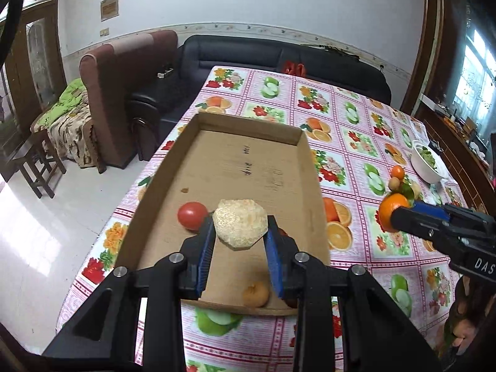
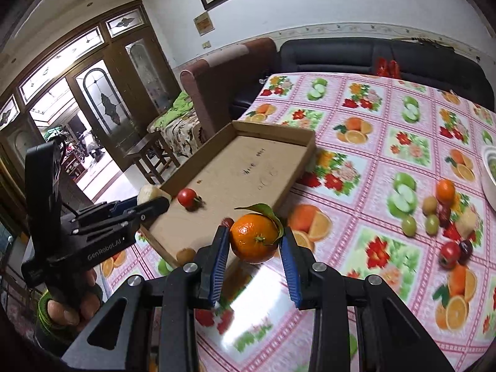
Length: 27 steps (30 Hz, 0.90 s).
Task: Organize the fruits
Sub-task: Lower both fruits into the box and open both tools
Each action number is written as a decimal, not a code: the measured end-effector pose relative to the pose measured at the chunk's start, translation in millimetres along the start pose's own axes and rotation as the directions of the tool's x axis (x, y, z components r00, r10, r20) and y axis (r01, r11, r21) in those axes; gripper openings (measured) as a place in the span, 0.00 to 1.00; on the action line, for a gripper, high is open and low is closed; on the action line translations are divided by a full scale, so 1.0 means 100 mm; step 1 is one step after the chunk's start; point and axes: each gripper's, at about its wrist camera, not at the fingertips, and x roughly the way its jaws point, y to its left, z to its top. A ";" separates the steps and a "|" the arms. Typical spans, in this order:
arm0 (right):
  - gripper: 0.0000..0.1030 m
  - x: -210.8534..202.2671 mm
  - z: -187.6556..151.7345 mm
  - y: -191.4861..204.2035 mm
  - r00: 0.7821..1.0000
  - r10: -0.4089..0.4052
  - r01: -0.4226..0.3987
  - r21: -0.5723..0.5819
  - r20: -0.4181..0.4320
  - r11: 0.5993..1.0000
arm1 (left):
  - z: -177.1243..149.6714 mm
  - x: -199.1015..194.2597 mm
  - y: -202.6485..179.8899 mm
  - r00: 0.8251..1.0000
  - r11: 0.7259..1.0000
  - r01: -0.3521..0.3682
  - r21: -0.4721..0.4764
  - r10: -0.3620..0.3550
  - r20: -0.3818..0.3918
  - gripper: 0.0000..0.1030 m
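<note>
A shallow cardboard tray [image 1: 305,155] lies on the fruit-print tablecloth; it also shows in the right wrist view [image 2: 305,152]. In it lie a red tomato [image 1: 192,215] and a small brown fruit [image 1: 255,293]. My left gripper [image 1: 240,232] is shut on a pale cut fruit piece [image 1: 240,228], held above the tray's near end. My right gripper [image 2: 255,241] is shut on an orange with a green leaf [image 2: 254,237], held above the cloth beside the tray's right wall. The orange also shows in the left wrist view [image 1: 391,212].
A pile of loose fruit [image 2: 446,217] lies on the cloth at the right, with an orange, green and red pieces. A white bowl [image 1: 427,162] stands behind it. Sofas stand beyond the table's far and left edges.
</note>
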 end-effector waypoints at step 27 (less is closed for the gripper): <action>0.32 1.05 0.60 0.06 0.995 0.048 -0.049 -0.010 -0.083 0.999 | 0.36 0.69 0.10 0.995 1.000 -0.009 -0.021 0.006 -0.103 0.28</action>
